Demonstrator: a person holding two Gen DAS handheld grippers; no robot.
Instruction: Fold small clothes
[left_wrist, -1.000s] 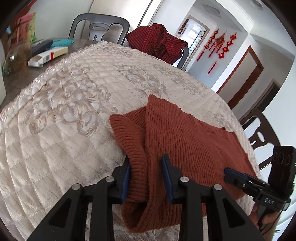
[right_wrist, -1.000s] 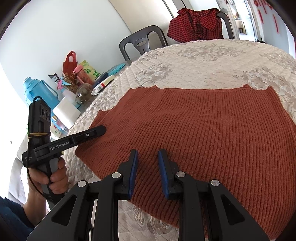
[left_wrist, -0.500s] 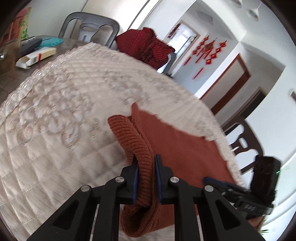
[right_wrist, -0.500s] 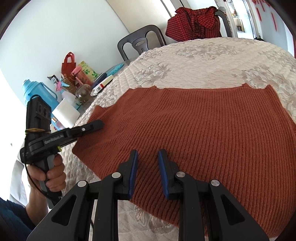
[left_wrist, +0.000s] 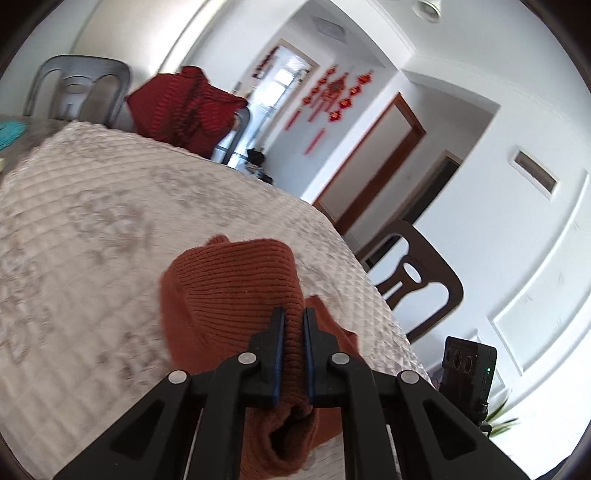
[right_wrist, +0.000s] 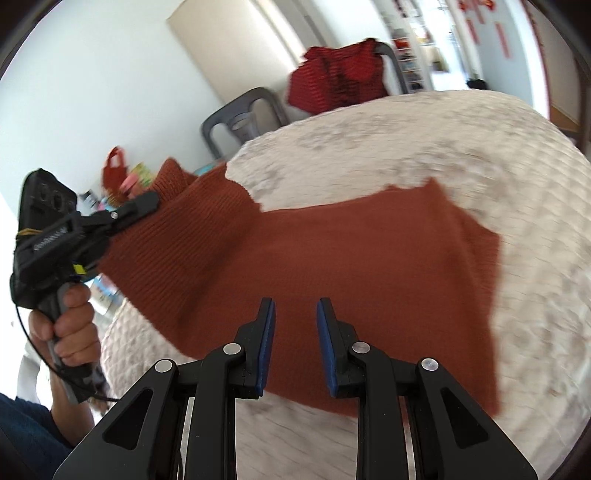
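A rust-brown knit sweater (right_wrist: 351, 258) lies on the cream quilted table cover (right_wrist: 480, 147). In the right wrist view my left gripper (right_wrist: 147, 201) holds the sweater's left side lifted off the table. In the left wrist view the left gripper (left_wrist: 293, 325) has its jaws closing tight on a bunched fold of the sweater (left_wrist: 229, 288), which drapes over and under the fingers. My right gripper (right_wrist: 293, 321) hovers open just above the sweater's near hem, with nothing pinched between its blue pads. Both views are blurred by motion.
A red plaid garment (left_wrist: 184, 107) hangs over a chair at the far side. A grey plastic chair (left_wrist: 77, 88) and a dark wooden chair (left_wrist: 417, 280) stand around the table. Bags and bottles (right_wrist: 118, 173) crowd the table's left end.
The left gripper's jaws closed on the sweater's fold, then lifted it up and over toward the sweater's middle. The right gripper stayed open and shifted a little over the hem.
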